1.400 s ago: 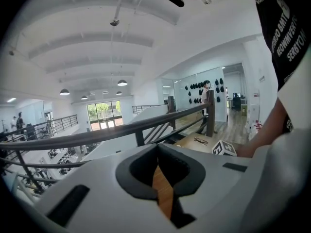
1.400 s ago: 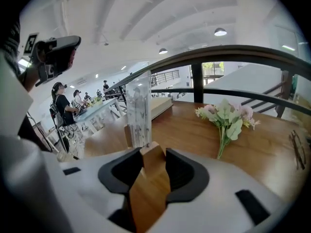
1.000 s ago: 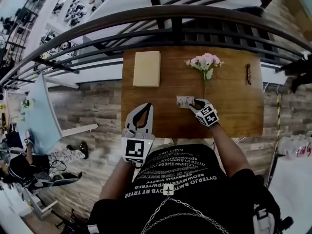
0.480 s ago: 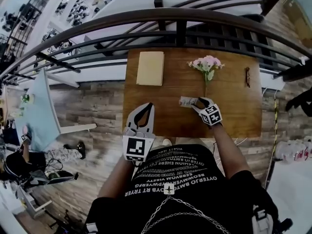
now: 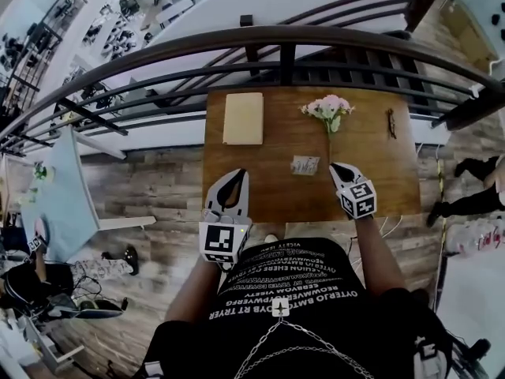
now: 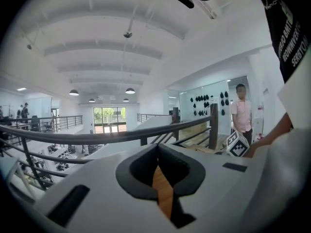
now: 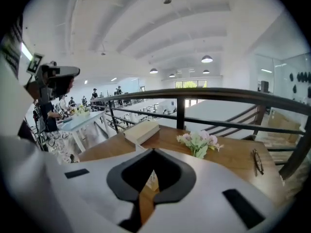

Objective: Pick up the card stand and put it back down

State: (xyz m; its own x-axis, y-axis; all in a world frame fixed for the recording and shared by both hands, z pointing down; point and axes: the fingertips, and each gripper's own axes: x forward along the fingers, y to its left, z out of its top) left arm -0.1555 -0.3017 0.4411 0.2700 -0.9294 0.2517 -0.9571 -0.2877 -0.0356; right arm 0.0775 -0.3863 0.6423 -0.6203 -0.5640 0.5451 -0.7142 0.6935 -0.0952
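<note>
Brown table, cream book, pink flowers, pale card stand, black railing

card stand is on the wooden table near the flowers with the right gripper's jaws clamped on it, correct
Not the grip. The card stand does sit on the wooden table near the flowers, but the right gripper is clear of it, its jaws just closed on nothing; the head view shows the gap.
</note>
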